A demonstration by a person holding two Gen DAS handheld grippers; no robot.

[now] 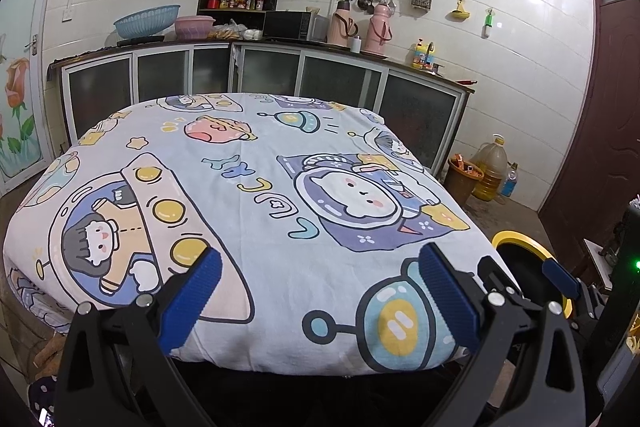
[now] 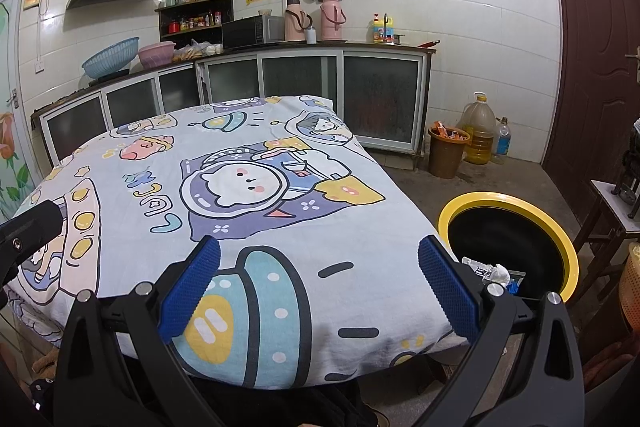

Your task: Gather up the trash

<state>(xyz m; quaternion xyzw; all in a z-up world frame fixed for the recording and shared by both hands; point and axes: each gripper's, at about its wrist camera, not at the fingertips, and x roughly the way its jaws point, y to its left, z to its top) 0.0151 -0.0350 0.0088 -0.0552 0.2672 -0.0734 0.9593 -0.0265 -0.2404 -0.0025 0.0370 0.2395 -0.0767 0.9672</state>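
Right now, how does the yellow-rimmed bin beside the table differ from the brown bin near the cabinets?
The yellow-rimmed bin stands close by the cloth-covered table; the brown bin stands farther off, by the oil jug. The yellow-rimmed bin is black inside with a bright rim; the brown bin is plain brown. The yellow-rimmed bin shows a few scraps low inside; the brown bin is heaped with orange wrappers to its top. Both stand upright on the floor, open, holding trash.

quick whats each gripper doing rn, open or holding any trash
Left gripper: jaws open, holding nothing, over the cartoon tablecloth.
Right gripper: jaws open, holding nothing, beside the yellow-rimmed bin.
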